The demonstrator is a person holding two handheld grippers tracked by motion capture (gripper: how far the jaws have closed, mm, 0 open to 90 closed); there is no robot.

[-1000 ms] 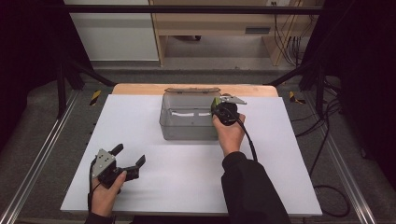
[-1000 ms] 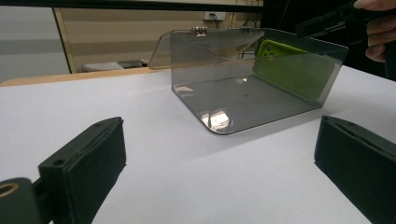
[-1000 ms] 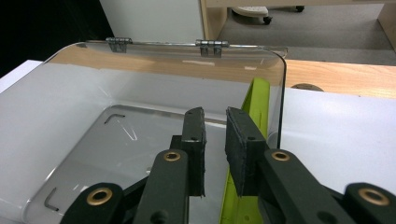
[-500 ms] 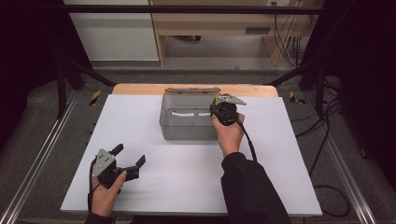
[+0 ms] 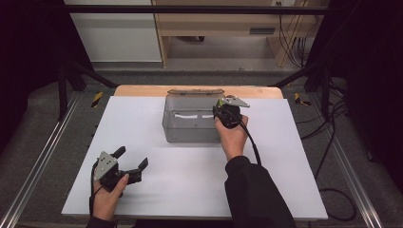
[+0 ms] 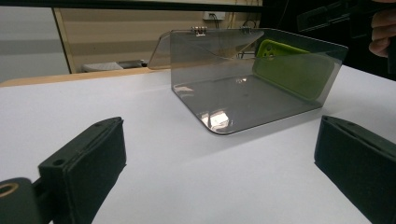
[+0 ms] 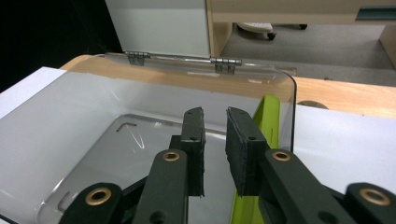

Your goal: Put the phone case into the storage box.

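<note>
Hovering over the right end of the clear smoky plastic box with a hinged lid [image 5: 192,124], your right gripper [image 7: 215,148] has its two black jaws nearly together with a thin gap between them and nothing pinched in that gap. The flat lime-green plastic phone case [image 7: 264,135] stands on edge inside the box, leaning against its right wall, just beside the right jaw; from the left gripper view you can see it through the tinted wall [image 6: 293,67]. Judging by this, the case is already placed in the box and let go, so the placing looks done. What seems left is to lift your right gripper clear and bring down the lid, which stands open at the back on two small metal hinges [image 7: 225,63]. Your left gripper [image 5: 127,165] rests near the front left corner of the white table top [image 5: 142,123], well apart from the box, its jaws spread wide and empty. No brand, label or writing can be read on the box, the case or either gripper.
</note>
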